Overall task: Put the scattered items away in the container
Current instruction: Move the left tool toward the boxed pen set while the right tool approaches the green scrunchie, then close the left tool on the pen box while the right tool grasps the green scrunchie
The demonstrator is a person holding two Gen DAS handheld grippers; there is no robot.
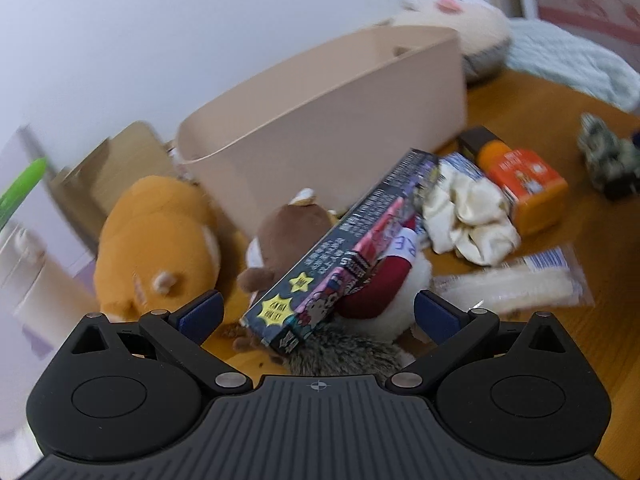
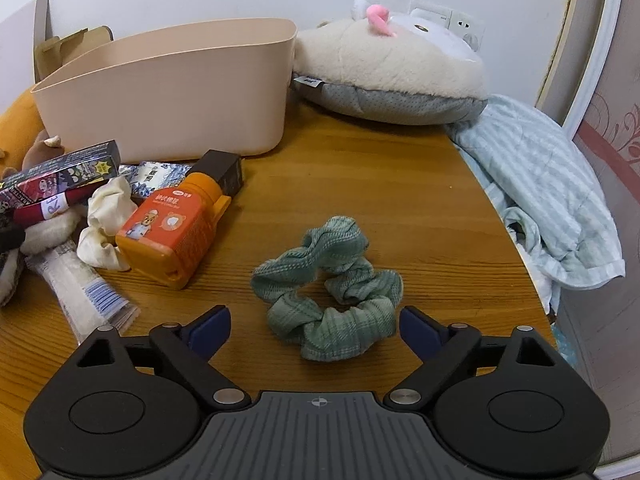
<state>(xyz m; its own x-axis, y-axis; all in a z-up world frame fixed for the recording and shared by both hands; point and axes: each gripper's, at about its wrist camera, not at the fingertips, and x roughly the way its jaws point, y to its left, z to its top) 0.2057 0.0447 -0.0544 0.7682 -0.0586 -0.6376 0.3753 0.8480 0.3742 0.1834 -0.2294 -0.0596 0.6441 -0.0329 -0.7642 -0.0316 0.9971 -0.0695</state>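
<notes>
Right now the right gripper point(image 2: 315, 326) hangs with jaws wide, the green scrunchie point(image 2: 328, 292) lying loose between them on the wooden table point(image 2: 400, 184). Far left stands the beige container point(image 2: 168, 92). Over the toy pile, the left gripper point(image 1: 319, 314) gapes too.

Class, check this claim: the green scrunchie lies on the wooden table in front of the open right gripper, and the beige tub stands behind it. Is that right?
One detail is wrong: the scrunchie lies between the open right gripper's fingers, not ahead of them. The right wrist view shows this. The table and tub are as stated.
</notes>
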